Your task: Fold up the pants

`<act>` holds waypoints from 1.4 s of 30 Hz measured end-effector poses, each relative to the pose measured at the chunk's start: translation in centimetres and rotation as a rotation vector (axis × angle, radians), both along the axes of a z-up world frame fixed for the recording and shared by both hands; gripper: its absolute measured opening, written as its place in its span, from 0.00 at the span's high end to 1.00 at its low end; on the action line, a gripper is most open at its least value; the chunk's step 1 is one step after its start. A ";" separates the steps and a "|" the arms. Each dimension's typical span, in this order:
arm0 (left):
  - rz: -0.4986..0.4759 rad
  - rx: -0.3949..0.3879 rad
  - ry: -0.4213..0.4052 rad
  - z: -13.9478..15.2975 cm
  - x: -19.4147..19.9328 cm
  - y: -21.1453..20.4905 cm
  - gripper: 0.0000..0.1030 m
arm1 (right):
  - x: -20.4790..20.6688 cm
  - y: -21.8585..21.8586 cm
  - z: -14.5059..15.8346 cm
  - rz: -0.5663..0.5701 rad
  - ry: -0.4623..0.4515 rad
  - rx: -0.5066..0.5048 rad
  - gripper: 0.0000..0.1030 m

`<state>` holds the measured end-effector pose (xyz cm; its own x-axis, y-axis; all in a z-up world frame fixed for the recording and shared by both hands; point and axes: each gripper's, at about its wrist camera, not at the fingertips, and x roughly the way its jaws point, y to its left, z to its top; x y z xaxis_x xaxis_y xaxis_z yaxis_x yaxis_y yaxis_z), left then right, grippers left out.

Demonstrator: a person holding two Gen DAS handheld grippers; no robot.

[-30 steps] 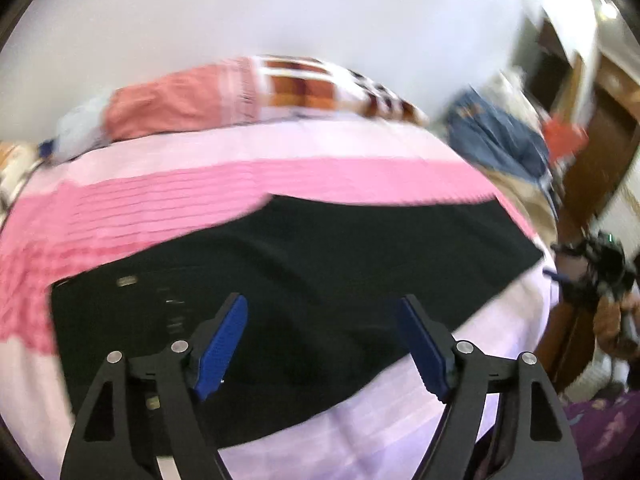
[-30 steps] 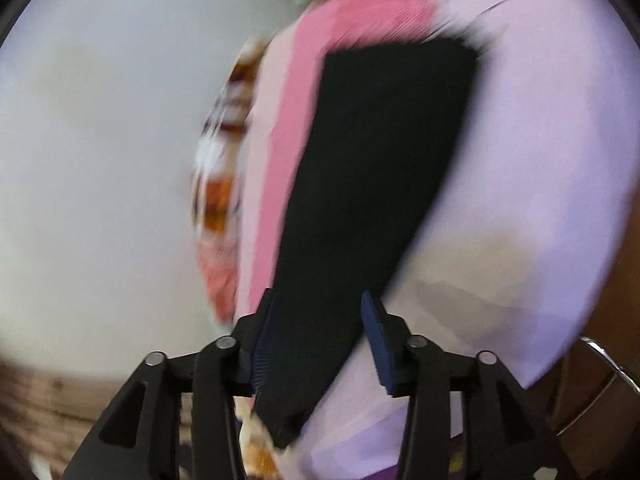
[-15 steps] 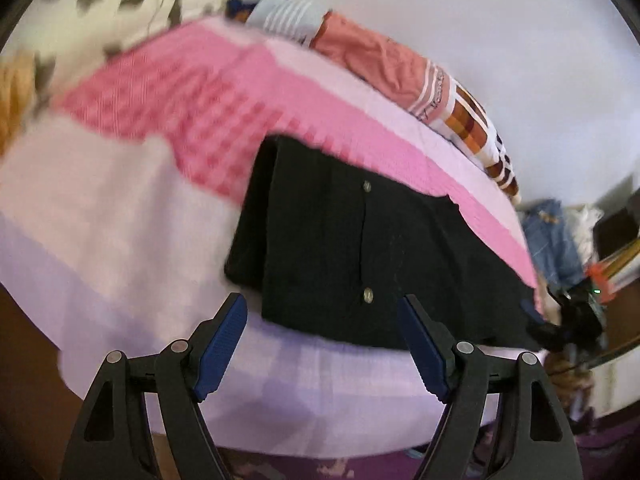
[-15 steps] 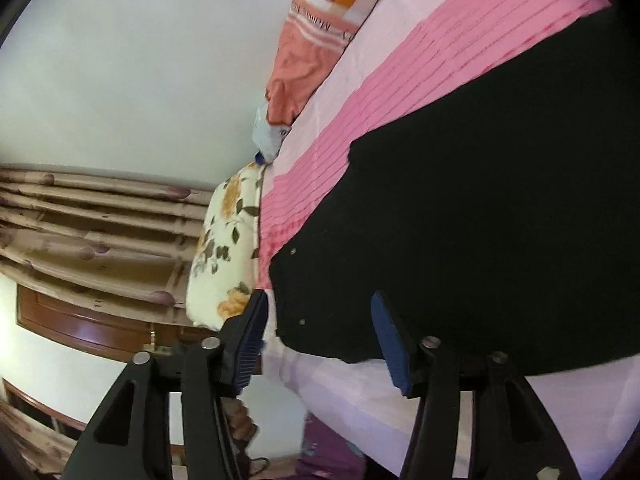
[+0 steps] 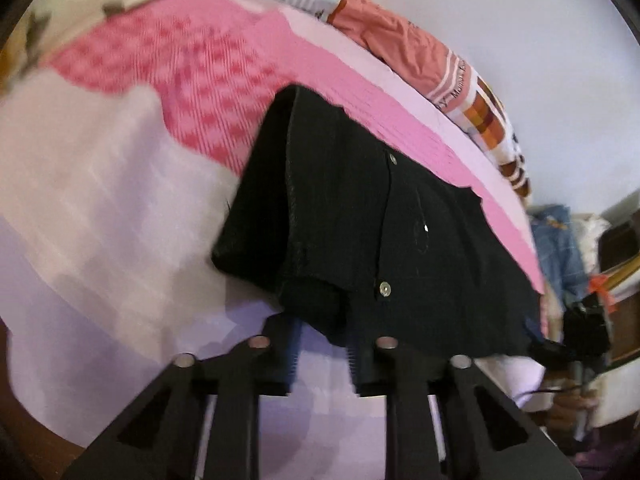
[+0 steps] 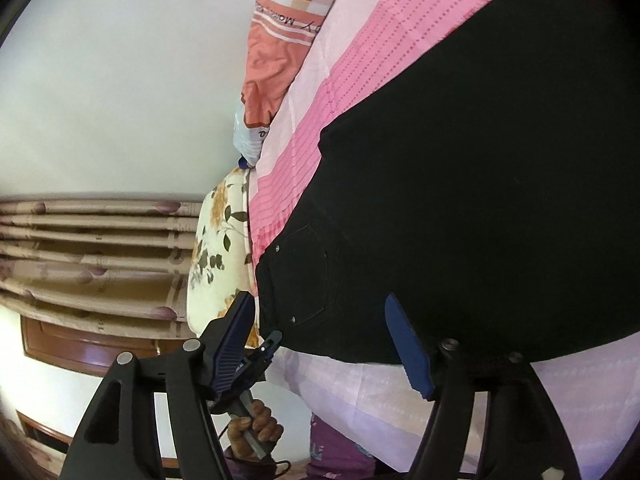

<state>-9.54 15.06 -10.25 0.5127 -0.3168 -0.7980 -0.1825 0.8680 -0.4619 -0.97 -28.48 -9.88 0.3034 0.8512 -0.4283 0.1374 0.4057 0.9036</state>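
**Pants held at the waist corner on the bed's near edge**

Pants [image 5: 400, 248], black, lie spread flat across the bed [image 5: 100, 208], their length running along its near edge, over a sheet banded in pale lilac and pink. The waist end, with its metal rivets and a stitched pocket, sits toward the bed's end where a floral pillow [image 6: 216, 248] rests. Folded orange and checked bedding [image 5: 404, 48] lines the bed's far edge against a white wall, and a blue garment [image 5: 560, 240] lies heaped beyond the leg end.

The left gripper [image 5: 322, 356] is at the near waist corner; its jaws have just been closing, and the blue pads now pinch a lifted fold of the black fabric between them. In the right wrist view, a person's hand [image 6: 256, 430] shows below the bed's edge, wrapped around that gripper's handle.

The right gripper [image 6: 324, 340] hovers at the near edge beside the pocket. Its jaws have just been opening and stand released, wide apart, with the hem of the pants lying in the gap but untouched by either pad.
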 end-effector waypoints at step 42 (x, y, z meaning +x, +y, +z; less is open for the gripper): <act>0.069 0.348 -0.089 -1.3 2.2 -1.4 0.82 | 2.0 -3.2 -2.5 0.002 -0.066 0.060 0.24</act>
